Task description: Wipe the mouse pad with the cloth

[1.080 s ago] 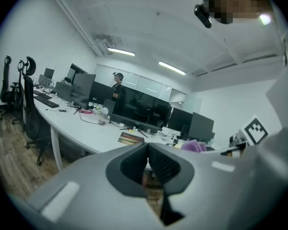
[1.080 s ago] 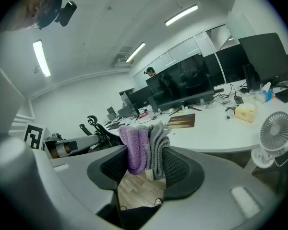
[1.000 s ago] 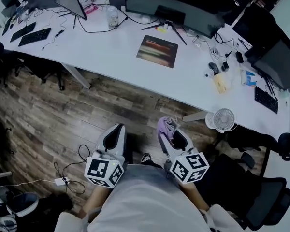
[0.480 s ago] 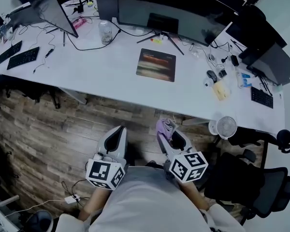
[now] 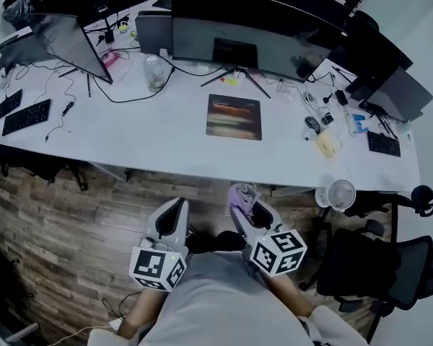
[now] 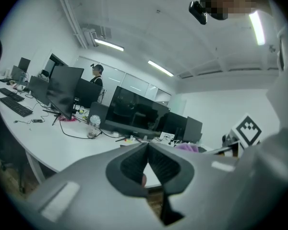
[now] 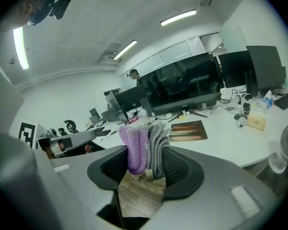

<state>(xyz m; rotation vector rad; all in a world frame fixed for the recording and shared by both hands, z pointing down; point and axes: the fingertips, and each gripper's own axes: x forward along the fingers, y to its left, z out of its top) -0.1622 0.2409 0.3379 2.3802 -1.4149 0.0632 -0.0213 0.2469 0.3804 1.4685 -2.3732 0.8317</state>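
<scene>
The mouse pad (image 5: 234, 117), dark with coloured stripes, lies on the white desk (image 5: 151, 132) in front of the big monitor; it also shows in the right gripper view as the mouse pad (image 7: 187, 130). My right gripper (image 5: 243, 197) is shut on a folded purple and grey cloth (image 7: 145, 146), seen as the cloth (image 5: 242, 192) over the wooden floor, short of the desk edge. My left gripper (image 5: 177, 206) hovers beside it over the floor, its jaws together with nothing between them in the left gripper view (image 6: 147, 150).
Several monitors (image 5: 252, 26) line the desk's far side, with a keyboard (image 5: 28, 117), a jar (image 5: 154, 72), cables and small items (image 5: 325, 137) at the right. A small fan (image 5: 337, 194) and a black office chair (image 5: 379, 265) stand to my right.
The view has shifted forward, so the desk and mouse pad sit lower and nearer in the frame. Both grippers keep their pose, the cloth still held in the right one.
</scene>
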